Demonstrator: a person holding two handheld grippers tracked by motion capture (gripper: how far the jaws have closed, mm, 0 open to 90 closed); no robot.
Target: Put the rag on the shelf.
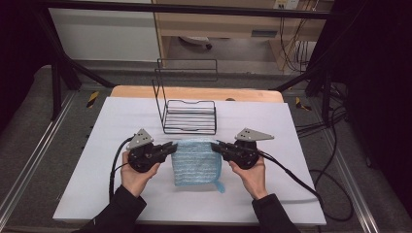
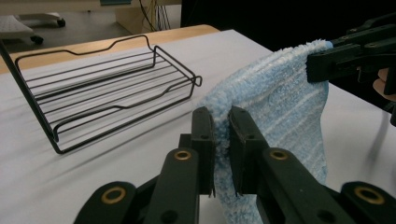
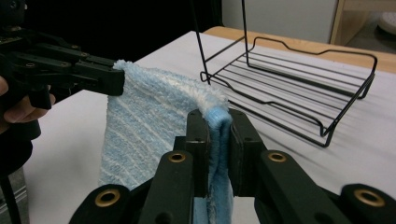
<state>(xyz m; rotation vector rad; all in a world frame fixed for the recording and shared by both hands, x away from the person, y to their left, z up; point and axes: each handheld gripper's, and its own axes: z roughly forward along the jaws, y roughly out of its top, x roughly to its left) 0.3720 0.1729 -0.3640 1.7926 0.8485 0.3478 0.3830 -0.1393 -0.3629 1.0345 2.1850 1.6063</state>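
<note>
both grippers are pinching the blue towel [image 1: 197, 162] at its top corners: left gripper [image 1: 171, 147] is clamping the left one, right gripper [image 1: 217, 145] the right one. towel is hanging stretched between them over the white surface [image 1: 272, 126], its lower edge sagging toward the surface. black wire rack [image 1: 189, 116] is sitting just behind the towel, apart from it.

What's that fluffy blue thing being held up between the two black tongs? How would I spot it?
Start at the white table and find the black wire rack near its far edge. Just in front of the rack, the left tongs and right tongs each pinch a top corner of a light blue towel. It is the one soft, striped, fuzzy thing there, hanging down between hard black parts.
</note>
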